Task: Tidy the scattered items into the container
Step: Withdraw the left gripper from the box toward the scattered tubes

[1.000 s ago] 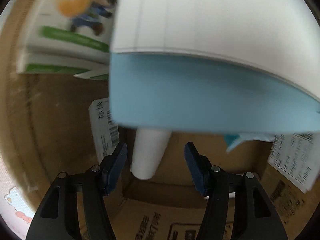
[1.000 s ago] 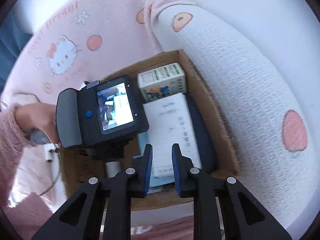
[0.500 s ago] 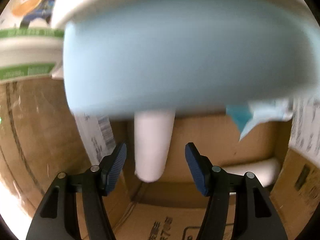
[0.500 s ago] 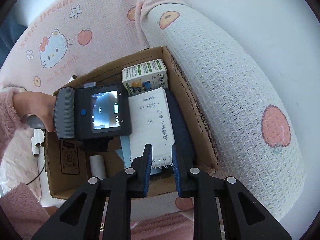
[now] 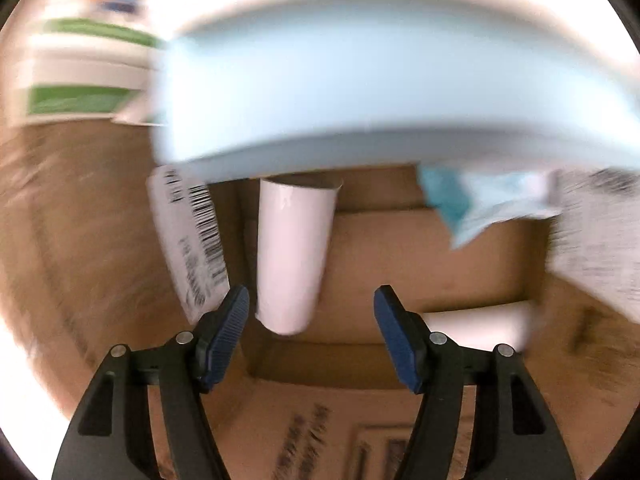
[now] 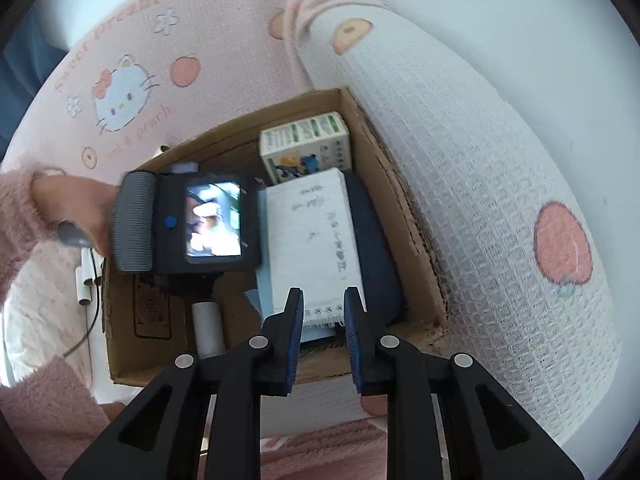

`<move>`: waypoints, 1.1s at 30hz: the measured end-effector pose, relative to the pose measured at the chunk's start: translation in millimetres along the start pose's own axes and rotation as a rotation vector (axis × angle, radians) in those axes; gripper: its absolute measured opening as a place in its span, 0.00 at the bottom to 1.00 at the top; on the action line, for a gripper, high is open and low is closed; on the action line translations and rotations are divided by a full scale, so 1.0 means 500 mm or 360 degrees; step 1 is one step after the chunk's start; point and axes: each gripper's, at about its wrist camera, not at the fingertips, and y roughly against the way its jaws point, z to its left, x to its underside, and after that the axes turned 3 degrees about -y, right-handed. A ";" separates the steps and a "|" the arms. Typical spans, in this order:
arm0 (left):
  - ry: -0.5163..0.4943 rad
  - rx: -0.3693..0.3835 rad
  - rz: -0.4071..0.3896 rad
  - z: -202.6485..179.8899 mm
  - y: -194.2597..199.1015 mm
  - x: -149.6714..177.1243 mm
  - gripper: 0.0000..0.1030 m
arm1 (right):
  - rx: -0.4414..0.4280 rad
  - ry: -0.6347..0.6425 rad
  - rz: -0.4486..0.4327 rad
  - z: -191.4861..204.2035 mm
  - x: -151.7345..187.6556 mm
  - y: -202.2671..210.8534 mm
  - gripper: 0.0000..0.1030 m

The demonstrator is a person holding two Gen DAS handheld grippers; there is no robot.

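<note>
Cardboard box [image 6: 404, 216] on the bed, holding white tube [image 5: 294, 252] at near left beside notebook [image 6: 312, 240]; left gripper [image 5: 312, 312] spread wide, empty, over the tube; right gripper [image 6: 320, 336] narrowed, empty, nearer.

Daylight is flooding both fisheye views. In the left wrist view, motion blur is smearing the pale blue box [image 5: 360, 92] and green-and-white carton [image 5: 80, 76], overexposure is whitening the left and upper margins, and only the white paper tube [image 5: 292, 252] is staying fairly sharp. In the right wrist view, focus is holding on the cardboard box [image 6: 404, 236]; the white wall [image 6: 500, 20] is glaring, straight edges are bowing, and corners are vignetting black.
</note>
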 end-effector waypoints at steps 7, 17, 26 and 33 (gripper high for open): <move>0.0352 -0.0029 -0.0291 0.070 0.136 0.122 0.67 | -0.0127 -0.0142 0.0174 0.010 -0.024 -0.038 0.17; 0.0625 0.0085 -0.0671 0.046 0.188 0.156 0.65 | -0.0248 -0.0085 0.0305 0.142 -0.074 -0.111 0.72; 0.0808 0.0001 -0.1056 0.035 0.179 0.257 0.25 | -0.0410 -0.0535 0.0481 0.169 -0.077 -0.187 0.79; 0.1170 0.0268 -0.1238 0.093 0.152 0.360 0.13 | -0.0422 -0.1156 0.0430 0.163 -0.026 -0.229 0.85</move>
